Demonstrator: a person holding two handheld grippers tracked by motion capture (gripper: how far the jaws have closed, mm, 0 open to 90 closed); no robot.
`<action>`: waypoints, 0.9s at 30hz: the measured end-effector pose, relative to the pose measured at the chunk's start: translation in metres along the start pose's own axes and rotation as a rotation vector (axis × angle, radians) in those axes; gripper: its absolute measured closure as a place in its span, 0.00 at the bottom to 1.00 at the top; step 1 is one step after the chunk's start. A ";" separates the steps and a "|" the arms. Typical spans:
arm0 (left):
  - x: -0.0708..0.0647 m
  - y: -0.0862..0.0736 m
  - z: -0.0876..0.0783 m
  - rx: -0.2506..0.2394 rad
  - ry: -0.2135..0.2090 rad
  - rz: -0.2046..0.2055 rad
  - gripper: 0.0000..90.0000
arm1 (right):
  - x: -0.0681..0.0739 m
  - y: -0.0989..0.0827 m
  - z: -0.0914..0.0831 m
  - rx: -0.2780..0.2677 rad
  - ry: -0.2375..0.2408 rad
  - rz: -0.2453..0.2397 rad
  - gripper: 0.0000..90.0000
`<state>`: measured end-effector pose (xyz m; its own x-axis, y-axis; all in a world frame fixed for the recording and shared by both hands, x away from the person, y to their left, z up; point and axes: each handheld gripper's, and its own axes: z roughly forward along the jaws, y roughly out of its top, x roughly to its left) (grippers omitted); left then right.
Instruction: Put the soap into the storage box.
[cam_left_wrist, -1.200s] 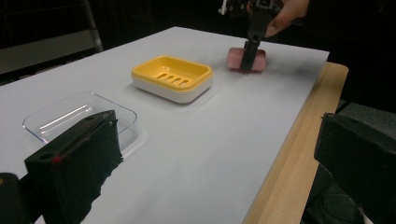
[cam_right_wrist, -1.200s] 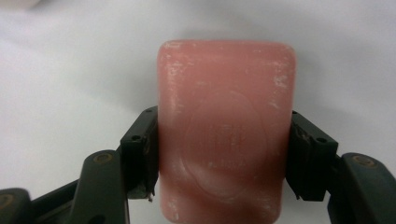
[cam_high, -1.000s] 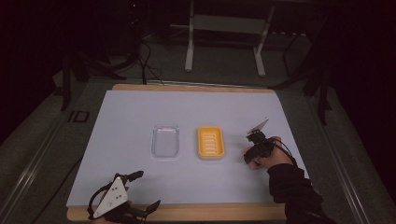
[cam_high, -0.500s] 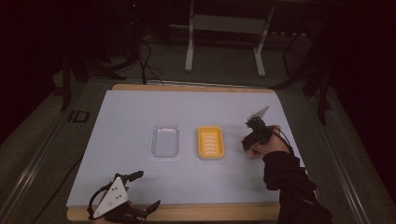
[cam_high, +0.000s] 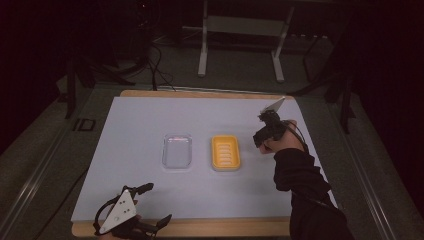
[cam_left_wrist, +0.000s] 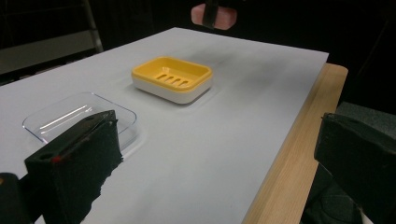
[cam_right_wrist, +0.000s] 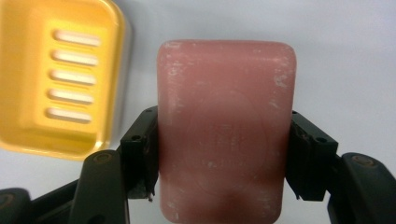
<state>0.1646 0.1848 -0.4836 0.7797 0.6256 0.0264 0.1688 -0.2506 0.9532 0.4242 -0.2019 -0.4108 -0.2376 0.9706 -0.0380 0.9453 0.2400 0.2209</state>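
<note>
- Soap (cam_right_wrist: 226, 130) is sitting pinched between the two jaws of the right gripper (cam_right_wrist: 226, 154) in the right gripper view, held above the white table (cam_right_wrist: 345, 51), with the yellow dish (cam_right_wrist: 51, 79) just beside it.
- Left gripper (cam_left_wrist: 210, 158), in the left gripper view, is resting with jaws spread wide and nothing between them; the clear lid (cam_left_wrist: 77, 116) is lying near, the yellow dish beyond it.
- High view: the right gripper (cam_high: 261, 137) is hovering beside the yellow dish (cam_high: 226, 152); the left gripper (cam_high: 152, 205) is lying at the near table edge.

Readable text: none on any surface.
Pink soap bar (cam_right_wrist: 226, 130): a faint round embossed stamp on its face, letters too worn to make out.
</note>
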 end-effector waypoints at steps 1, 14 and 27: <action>0.000 0.000 0.000 -0.001 0.000 0.000 0.01 | 0.002 0.002 -0.003 0.000 0.007 0.000 0.42; 0.000 0.000 0.000 -0.004 -0.001 0.003 0.01 | 0.033 0.019 -0.024 -0.029 0.000 -0.012 0.42; -0.001 0.001 -0.001 -0.011 -0.008 0.000 0.01 | 0.074 0.026 -0.017 -0.048 0.028 -0.006 0.42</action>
<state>0.1635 0.1845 -0.4822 0.7845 0.6196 0.0241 0.1620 -0.2422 0.9566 0.4277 -0.1239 -0.3908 -0.2504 0.9681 -0.0123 0.9321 0.2445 0.2673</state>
